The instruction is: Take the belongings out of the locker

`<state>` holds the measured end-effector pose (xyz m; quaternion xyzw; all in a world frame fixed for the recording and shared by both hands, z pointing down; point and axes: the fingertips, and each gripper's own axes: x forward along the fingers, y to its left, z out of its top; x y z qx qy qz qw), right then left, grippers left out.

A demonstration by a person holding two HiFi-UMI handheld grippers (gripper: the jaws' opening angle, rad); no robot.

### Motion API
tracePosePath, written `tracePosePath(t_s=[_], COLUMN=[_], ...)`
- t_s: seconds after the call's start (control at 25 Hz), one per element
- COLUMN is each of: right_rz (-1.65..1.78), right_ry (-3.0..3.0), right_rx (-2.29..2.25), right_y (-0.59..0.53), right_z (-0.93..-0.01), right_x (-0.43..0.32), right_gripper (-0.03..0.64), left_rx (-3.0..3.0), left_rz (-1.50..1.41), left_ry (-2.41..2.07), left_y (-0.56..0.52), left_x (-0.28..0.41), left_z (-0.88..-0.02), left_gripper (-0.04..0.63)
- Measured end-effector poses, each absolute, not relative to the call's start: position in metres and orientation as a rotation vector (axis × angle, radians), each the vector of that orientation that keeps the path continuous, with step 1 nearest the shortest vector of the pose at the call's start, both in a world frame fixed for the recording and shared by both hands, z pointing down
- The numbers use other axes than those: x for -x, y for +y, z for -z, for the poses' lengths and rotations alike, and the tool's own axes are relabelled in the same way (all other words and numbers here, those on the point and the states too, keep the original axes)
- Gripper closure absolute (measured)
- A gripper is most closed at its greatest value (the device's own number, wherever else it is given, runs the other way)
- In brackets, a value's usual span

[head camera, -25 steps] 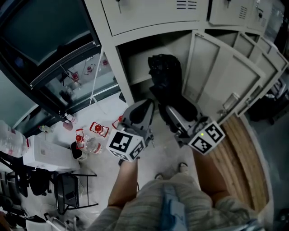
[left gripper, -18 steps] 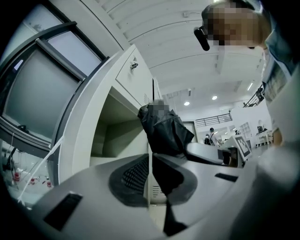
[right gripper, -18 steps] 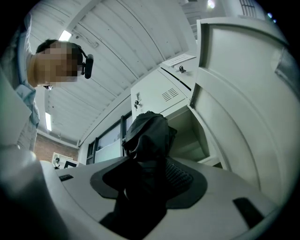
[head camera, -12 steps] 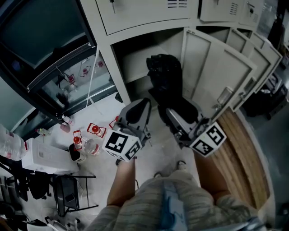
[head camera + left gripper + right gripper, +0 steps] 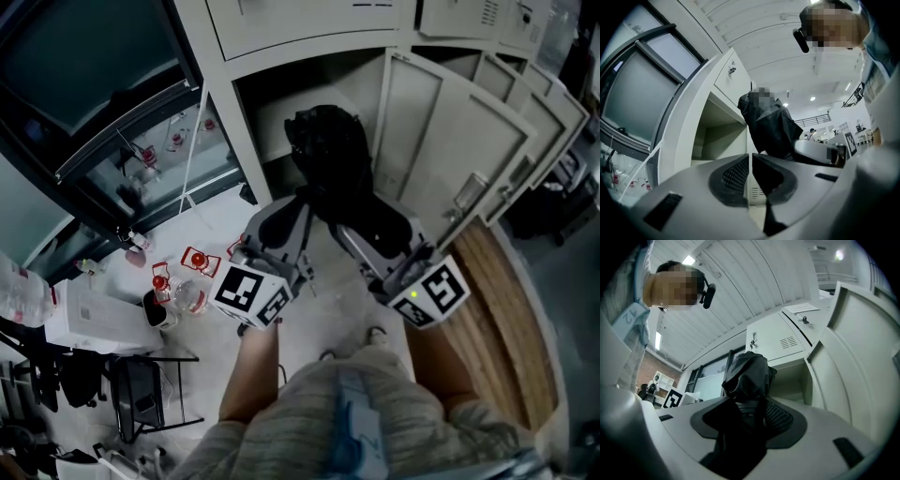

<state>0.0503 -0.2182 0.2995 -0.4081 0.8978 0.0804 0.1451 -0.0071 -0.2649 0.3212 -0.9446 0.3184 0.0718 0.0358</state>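
A black bag (image 5: 333, 155) hangs in front of the open locker compartment (image 5: 272, 112); it also shows in the left gripper view as the bag (image 5: 771, 126). My right gripper (image 5: 352, 228) is shut on the bag's lower part, and black fabric (image 5: 747, 376) fills the space between its jaws (image 5: 750, 414). My left gripper (image 5: 298, 212) sits just left of the bag. Its jaws (image 5: 750, 157) meet in a thin line and I see nothing between them. The locker shelf behind the bag looks bare.
The locker door (image 5: 441, 141) stands open at the right, with more open doors beyond it. Red-capped bottles (image 5: 178, 281), a white box (image 5: 89, 319) and a black stool (image 5: 141, 398) sit on the floor at the left. A wooden strip (image 5: 506, 309) runs along the right.
The black bag has come further out of the compartment, shifting left and up in the head view with the right gripper. The left gripper has barely moved.
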Motion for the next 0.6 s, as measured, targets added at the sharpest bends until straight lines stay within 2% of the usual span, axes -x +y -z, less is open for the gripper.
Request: tracePosePath(t_s=[0.6], right_rz=[-0.312], right_ry=[2.586], right_rx=[1.178], right_y=[-0.222], right_z=[-0.291], right_x=[-0.043], right_gripper=[0.387], left_rx=[2.88], left_rz=[-0.256], left_ry=[0.983], left_y=[-0.267], left_x=[0.016], left_z=[-0.31], left_gripper=[0.589])
